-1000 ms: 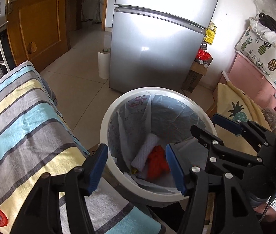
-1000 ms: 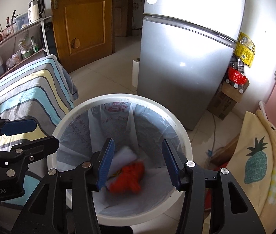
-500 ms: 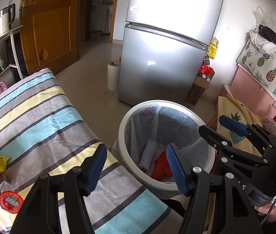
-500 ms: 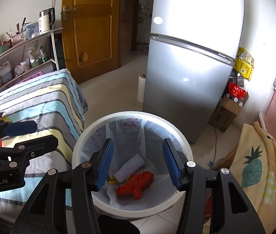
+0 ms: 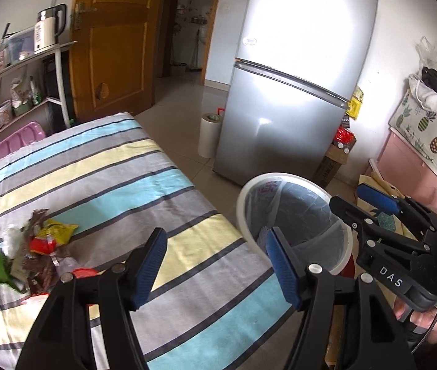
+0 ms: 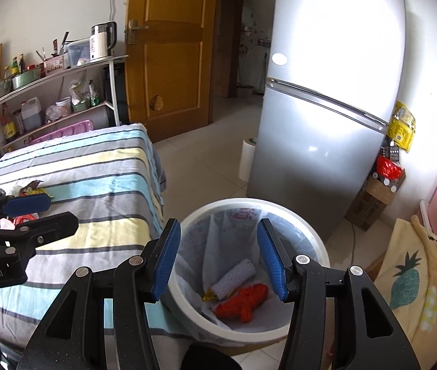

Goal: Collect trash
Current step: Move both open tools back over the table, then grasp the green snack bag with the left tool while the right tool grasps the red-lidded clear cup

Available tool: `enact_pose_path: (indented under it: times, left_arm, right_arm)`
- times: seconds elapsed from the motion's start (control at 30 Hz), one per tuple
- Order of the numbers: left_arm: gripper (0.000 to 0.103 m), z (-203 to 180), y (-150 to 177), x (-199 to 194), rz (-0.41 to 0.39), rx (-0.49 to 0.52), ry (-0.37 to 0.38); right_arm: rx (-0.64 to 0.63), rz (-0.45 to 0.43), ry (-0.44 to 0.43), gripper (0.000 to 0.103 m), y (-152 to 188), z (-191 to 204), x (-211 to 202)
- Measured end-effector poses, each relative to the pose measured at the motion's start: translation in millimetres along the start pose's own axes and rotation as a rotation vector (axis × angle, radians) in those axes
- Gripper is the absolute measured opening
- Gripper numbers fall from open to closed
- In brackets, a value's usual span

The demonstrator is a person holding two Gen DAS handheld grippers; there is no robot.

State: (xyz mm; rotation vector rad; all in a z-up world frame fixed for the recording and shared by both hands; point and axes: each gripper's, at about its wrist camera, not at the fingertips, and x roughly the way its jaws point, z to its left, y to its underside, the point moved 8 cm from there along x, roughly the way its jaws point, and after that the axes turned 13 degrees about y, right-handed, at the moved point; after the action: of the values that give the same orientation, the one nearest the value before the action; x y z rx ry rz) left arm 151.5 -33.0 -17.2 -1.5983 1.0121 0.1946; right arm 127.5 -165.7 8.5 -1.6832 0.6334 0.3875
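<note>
A white bin point(image 6: 249, 202) with a clear liner stands on the floor beside the striped table point(image 6: 101, 166). In it lie a white foam sleeve point(image 6: 237, 274) and a crumpled red piece point(image 6: 246, 303). My right gripper point(image 6: 218, 231) hangs open and empty above the bin's near rim. A pile of wrappers point(image 5: 33, 246) in green, yellow and red lies on the striped cloth point(image 5: 110, 178) at the left. My left gripper point(image 5: 215, 240) is over the table's edge, between the pile and the bin point(image 5: 283, 176). Its jaws are opening with nothing between them.
A silver fridge point(image 5: 295, 92) stands behind the bin, with a paper roll point(image 5: 209, 135) and a cardboard box point(image 6: 369, 203) at its sides. A wooden door point(image 6: 169, 61) and a loaded shelf rack point(image 6: 48, 98) are at the back left. Pineapple-print cloth point(image 6: 409, 280) lies on the right.
Both grippers have drawn back and up from the bin, which looks smaller. The left view has swung left over the striped cloth, and the wrapper pile has come into sight.
</note>
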Motion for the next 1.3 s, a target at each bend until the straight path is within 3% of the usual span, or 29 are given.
enact_pose_path:
  times: [0.8, 1.2, 1.3]
  left_arm:
    - [0.073, 151, 49, -115, -0.108, -0.217, -0.283]
    - [0.078, 199, 77, -137, -0.119, -0.311, -0.334]
    - [0.079, 208, 78, -137, -0.124, -0.34, -0.309]
  right_arm:
    - [-0.153, 0.007, -0.276, 0.053, -6, 160, -16]
    - [-0.207, 0.071, -0.445, 0.055, 9, 230, -20]
    - [-0.211, 0.092, -0.476, 0.059, 10, 242, -19]
